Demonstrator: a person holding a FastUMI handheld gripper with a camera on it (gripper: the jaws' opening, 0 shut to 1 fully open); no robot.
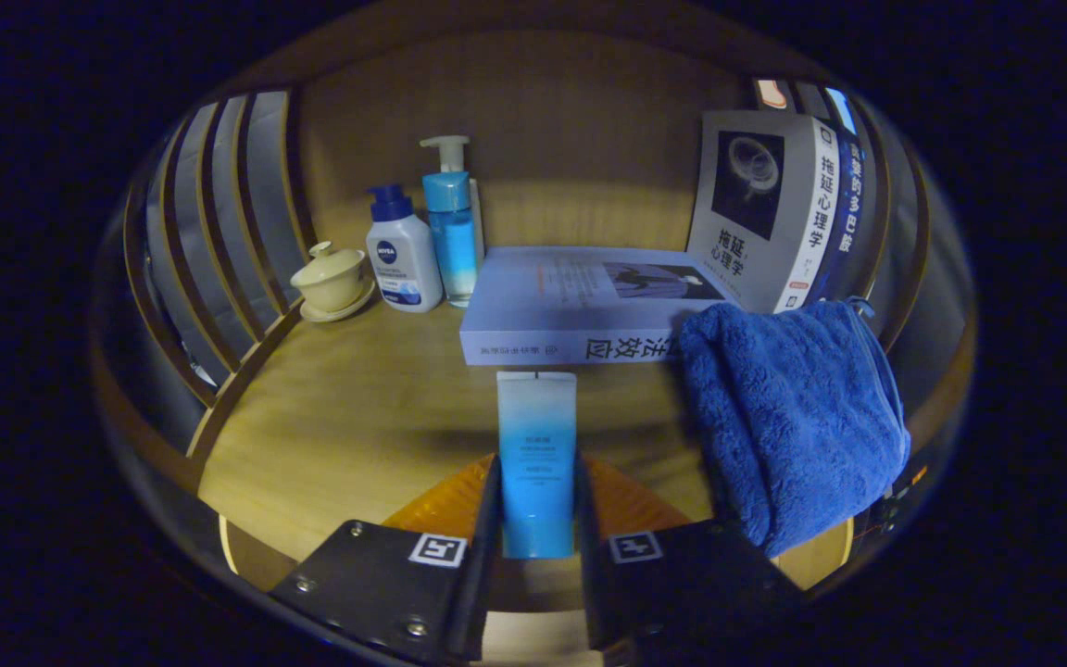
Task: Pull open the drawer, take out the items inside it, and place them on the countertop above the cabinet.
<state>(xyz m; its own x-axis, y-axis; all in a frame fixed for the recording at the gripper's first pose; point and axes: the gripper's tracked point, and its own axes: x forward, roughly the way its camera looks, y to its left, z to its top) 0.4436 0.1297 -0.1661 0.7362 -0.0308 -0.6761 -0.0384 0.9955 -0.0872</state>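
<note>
Gripper clenched on blue tube, both fingers pressing it upright over wooden countertop, flat book just ahead, blue towel right, NIVEA bottle far left (tube print unreadable).

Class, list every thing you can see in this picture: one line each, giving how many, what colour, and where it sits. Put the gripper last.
tube: 1, blue fading to white, upright between the gripper's fingers
towel: 1, dark blue, on the countertop right of the tube, overlapping the flat book's corner
flat book: 1, pale blue-grey, lying beyond the tube
standing books: at least 2, white and dark blue spines, upright behind the towel
pump bottles: 2, one white with dark blue cap, one blue with white pump, left of the flat book
lidded cup on saucer: 1, cream, left of the bottles
countertop: 1, light wood, under everything
gripper: 1, fingers closed on the tube
</note>
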